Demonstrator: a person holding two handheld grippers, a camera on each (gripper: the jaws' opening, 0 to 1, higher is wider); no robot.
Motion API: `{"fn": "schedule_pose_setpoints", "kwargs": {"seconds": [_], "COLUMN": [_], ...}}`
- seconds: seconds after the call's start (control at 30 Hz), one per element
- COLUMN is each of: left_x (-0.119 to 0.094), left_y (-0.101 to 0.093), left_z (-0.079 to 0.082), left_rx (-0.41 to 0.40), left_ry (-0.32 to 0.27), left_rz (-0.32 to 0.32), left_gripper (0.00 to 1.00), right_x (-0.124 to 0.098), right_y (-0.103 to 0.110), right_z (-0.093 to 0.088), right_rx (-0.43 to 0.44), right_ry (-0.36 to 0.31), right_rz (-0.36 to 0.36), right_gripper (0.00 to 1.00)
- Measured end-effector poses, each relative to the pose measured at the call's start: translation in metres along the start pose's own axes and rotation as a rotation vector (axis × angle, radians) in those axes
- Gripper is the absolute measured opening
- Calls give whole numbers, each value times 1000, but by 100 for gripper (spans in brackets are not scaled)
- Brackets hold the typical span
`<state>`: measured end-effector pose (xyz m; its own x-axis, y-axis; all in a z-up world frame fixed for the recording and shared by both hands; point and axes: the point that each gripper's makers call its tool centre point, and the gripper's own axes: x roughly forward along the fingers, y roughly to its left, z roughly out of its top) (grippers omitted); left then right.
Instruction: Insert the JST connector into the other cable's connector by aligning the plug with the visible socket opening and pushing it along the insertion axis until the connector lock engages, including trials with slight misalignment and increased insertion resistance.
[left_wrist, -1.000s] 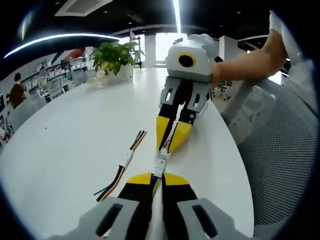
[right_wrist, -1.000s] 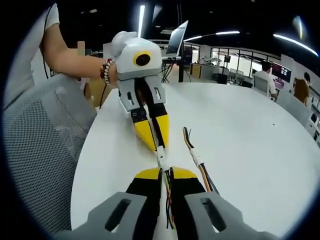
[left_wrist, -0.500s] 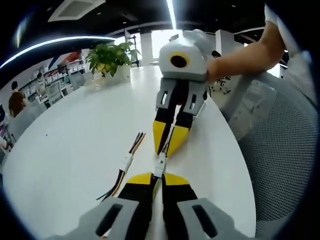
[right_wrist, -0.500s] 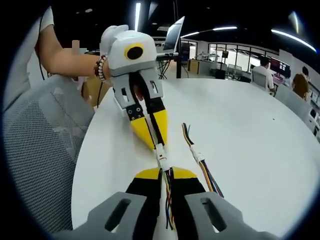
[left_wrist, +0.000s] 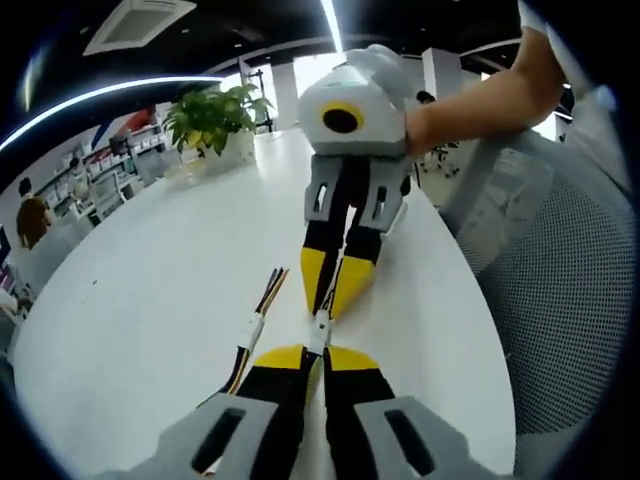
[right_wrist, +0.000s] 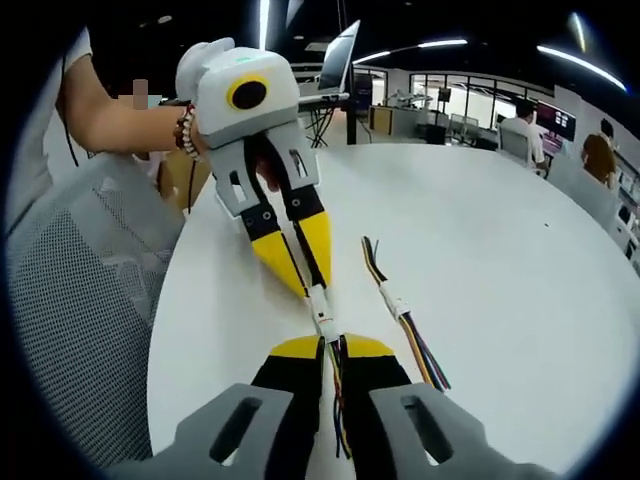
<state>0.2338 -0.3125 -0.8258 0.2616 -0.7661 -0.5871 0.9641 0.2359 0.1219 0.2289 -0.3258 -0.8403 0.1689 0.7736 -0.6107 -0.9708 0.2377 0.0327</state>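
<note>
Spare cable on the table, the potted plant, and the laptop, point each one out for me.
spare cable (right_wrist: 397, 305), right gripper view, on its white connector.
potted plant (left_wrist: 208, 115), left gripper view, on its green leaves.
laptop (right_wrist: 338, 66), right gripper view, on its open screen's back.

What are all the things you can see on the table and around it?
White connectors: two, joined end to end, between the two grippers' tips.
Spare cable: one, coloured wires with a white connector, lying on the table beside the grippers.
Table: one, white, round-edged.
Potted plant: one, green, at the table's far end.
Laptop: one, open, beyond the table.
Mesh chair: one, grey, at the table's edge.
People: a few, seated in the background.
Left gripper: black and yellow, jaws closed on its cable.
Right gripper: black and yellow, jaws closed on its cable.
</note>
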Motion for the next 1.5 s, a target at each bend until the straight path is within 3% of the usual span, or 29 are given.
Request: {"fn": "schedule_pose_setpoints", "kwargs": {"seconds": [0.13,0.8,1.07,1.17,1.5], "left_x": [2,-3,0,1,7], "left_y": [-1,5,3,7,18], "left_z": [-2,3,0,-4,-7], "left_rx": [8,-19,-10,3,20], "left_ry": [11,-30,-10,9,26], "left_rz": [-5,13,12,39,95], "left_gripper": [0,0,0,0,0], "right_x": [2,-3,-1,0,6], "right_y": [2,-2,0,-3,-14], "right_z": [-1,10,7,12,9], "right_rx": [-15,-2,-17,-35,-160], "right_ry": [19,-28,-16,-40,-18], "right_rz": [-2,-15,-15,-31,-110], "right_gripper": [3,3,3,3,4]}}
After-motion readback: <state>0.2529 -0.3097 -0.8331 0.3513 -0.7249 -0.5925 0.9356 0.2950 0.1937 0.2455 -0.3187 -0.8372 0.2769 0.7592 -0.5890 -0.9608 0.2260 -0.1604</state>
